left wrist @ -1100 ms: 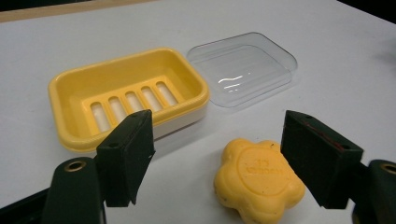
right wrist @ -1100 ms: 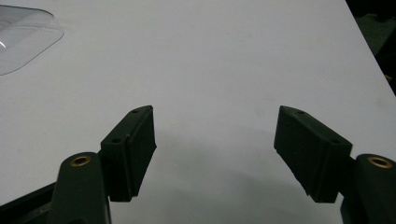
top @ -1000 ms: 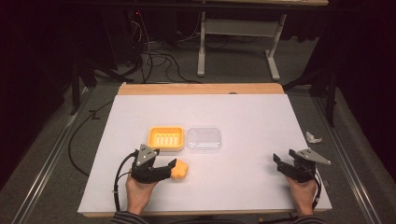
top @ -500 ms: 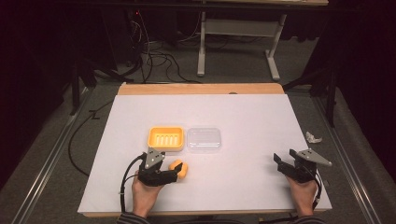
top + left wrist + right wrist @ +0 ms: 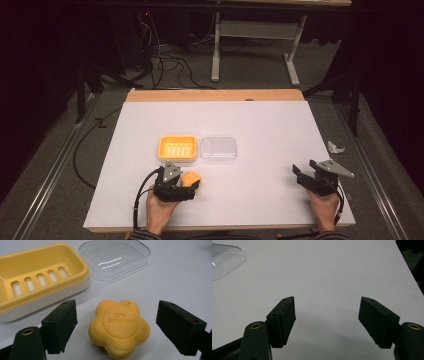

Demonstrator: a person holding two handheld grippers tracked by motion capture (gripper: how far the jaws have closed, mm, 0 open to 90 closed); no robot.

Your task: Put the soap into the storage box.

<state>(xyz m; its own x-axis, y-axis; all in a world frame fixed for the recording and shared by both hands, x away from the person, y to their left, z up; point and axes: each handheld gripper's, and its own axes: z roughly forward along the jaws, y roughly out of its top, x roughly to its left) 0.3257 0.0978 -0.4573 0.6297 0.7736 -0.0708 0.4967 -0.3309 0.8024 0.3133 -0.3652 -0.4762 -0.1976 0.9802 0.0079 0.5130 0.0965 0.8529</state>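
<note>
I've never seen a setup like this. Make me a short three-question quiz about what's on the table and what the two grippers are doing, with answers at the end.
1. True or false: the left gripper has already closed on the soap.
2. What lies directly beside the yellow soap dish? A) a sponge B) a clear lid C) a cup
3. Fill in: the right gripper is open above bare ______.

Key:
1. False. Its jaws stand open on either side of the soap, with a gap at each side.
2. B. The clear lid lies right next to the dish.
3. Table. Nothing lies between its jaws.
</note>
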